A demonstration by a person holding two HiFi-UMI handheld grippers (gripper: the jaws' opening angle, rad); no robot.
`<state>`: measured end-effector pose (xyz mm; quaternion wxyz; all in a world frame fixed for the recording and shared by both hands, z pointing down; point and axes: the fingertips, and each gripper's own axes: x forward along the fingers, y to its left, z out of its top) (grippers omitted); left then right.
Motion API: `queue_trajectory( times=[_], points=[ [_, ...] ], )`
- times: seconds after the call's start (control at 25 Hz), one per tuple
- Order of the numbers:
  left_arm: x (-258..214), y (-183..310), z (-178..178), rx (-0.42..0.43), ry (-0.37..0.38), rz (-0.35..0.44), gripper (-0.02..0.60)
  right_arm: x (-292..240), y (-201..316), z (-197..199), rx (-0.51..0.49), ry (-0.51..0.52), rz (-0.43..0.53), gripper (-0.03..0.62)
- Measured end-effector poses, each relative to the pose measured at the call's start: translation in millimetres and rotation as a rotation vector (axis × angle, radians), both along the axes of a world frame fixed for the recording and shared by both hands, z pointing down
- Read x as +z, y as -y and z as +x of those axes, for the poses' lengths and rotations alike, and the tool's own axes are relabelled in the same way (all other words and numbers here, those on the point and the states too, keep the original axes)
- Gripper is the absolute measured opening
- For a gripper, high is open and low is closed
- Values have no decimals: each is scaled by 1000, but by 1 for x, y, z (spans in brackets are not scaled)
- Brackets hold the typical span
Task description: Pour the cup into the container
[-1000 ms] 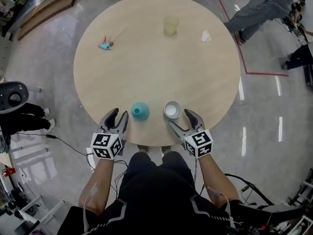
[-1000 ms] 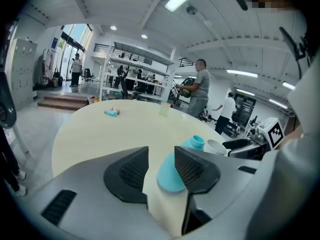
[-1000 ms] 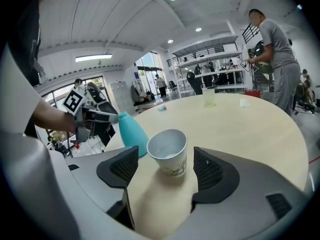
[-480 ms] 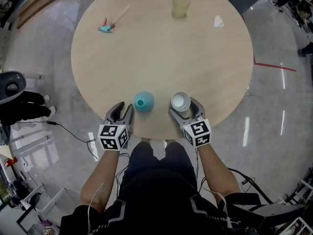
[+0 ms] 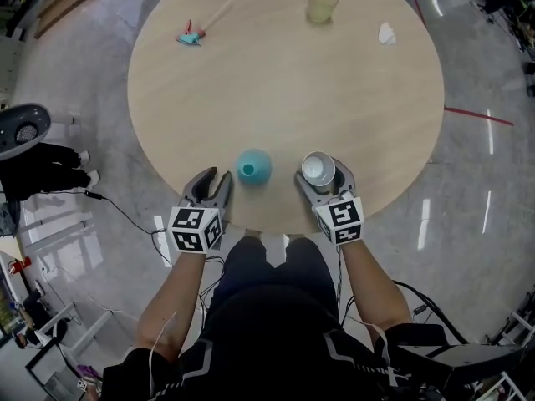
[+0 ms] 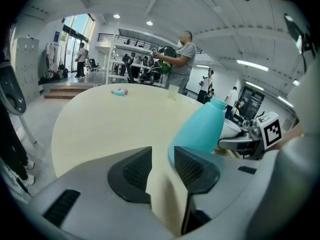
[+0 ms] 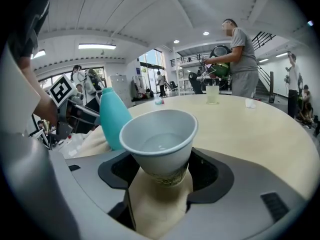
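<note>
Paper cup (image 7: 159, 139), probably light and soft-walled, part-filled, stands at the desk's (image 5: 284, 90) near edge. The right hand-held gripper (image 5: 323, 179) has just closed low on it; squeeze gently. Left hand-held gripper (image 5: 215, 178) is narrow, empty, beside the teal container (image 5: 253, 165).

Left gripper (image 5: 216, 177) jaws apart; right gripper (image 5: 323, 175) closing onto cup (image 7: 159, 143)

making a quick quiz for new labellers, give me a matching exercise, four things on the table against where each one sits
Things:
1 paper cup
2 teal bottle
3 yellowish cup
4 teal-and-pink item

Places on the table, head view:
a far left
b near edge, right
c far edge, right of centre
d near edge, centre

Pairs: 1-b, 2-d, 3-c, 4-a
</note>
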<state>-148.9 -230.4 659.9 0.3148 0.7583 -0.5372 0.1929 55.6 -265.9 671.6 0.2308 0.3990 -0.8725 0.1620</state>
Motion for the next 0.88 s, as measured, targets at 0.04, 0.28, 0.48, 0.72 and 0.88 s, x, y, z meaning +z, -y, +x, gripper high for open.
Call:
queue_trajectory(
  times=[0.04, 0.28, 0.48, 0.72, 0.88],
  points=[
    [-2, 1, 0, 2, -3, 4, 140, 0, 1, 0, 1, 0, 0, 307],
    [-24, 5, -9, -11, 5, 50, 106, -15, 1, -8, 1, 3, -10, 303],
    [-49, 9, -9, 15, -28, 91, 87, -49, 2, -18, -10, -21, 6, 304],
    [-83, 16, -3, 30, -80, 145, 44, -91, 5, -28, -33, -87, 33, 304],
    [-99, 17, -3, 42, -82, 169, 14, -110, 4, -35, -57, -143, 41, 304]
  ],
)
